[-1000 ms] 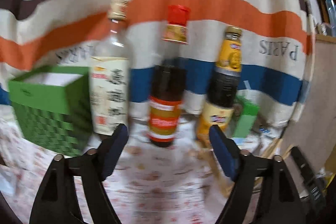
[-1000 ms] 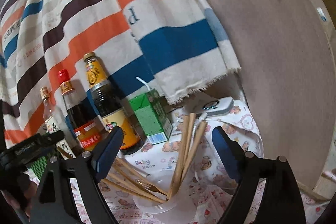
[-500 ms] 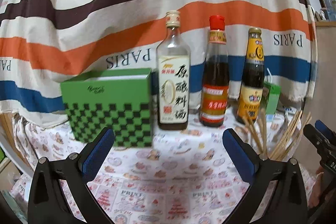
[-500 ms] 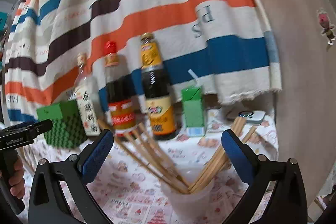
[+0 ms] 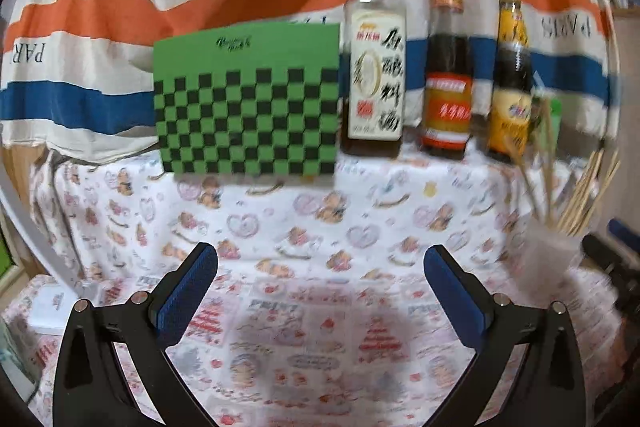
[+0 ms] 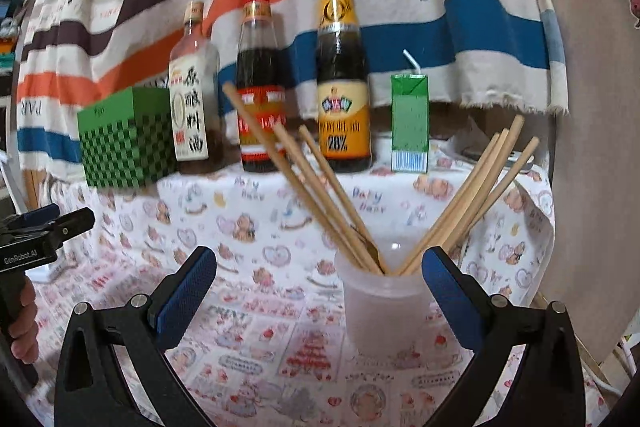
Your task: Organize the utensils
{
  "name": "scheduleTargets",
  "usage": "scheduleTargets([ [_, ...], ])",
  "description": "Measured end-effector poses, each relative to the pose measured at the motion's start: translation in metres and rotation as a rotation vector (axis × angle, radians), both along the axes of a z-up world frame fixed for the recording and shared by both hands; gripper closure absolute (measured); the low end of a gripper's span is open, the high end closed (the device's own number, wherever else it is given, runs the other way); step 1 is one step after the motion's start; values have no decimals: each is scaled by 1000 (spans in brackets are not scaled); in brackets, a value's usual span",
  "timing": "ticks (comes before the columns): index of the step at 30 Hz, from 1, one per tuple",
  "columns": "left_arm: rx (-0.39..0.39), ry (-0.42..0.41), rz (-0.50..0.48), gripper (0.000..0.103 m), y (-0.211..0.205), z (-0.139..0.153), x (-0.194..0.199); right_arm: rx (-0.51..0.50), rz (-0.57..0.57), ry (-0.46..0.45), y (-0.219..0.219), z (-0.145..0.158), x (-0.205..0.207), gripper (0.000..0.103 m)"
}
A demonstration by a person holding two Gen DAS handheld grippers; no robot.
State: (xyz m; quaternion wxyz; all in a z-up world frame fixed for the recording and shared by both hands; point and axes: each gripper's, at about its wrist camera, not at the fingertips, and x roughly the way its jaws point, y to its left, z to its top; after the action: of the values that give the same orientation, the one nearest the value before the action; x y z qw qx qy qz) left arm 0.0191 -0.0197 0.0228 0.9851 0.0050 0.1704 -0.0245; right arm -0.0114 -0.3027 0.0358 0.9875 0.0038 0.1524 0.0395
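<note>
three bottles [image 6: 260, 79], one cup [image 6: 386, 307], seven chopsticks [image 6: 304, 195]

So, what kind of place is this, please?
Probably a home kitchen or dining corner, arranged on a small table. Three sauce bottles stand in a row, wooden chopsticks sit in a plastic cup, and a printed tablecloth covers the table.

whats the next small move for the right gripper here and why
Probably ease the right gripper forward and up toward the chopsticks. Its jaws stand open and empty, the cup sits low between them, and the sticks fan out above, so one bundle could be pinched.
</note>
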Motion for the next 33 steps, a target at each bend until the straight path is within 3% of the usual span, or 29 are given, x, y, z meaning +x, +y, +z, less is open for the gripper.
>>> scheduleTargets([
  [9, 25, 17, -33, 1, -4, -20, -2, -13, -11, 36, 3, -11, 7, 0],
  [18, 5, -27, -48, 1, -3, -18, -8, -71, -55, 48, 11, -12, 10, 0],
  [33, 13, -18, -35, 0, -4, -18, -7, -69, -62, 56, 9, -12, 11, 0],
])
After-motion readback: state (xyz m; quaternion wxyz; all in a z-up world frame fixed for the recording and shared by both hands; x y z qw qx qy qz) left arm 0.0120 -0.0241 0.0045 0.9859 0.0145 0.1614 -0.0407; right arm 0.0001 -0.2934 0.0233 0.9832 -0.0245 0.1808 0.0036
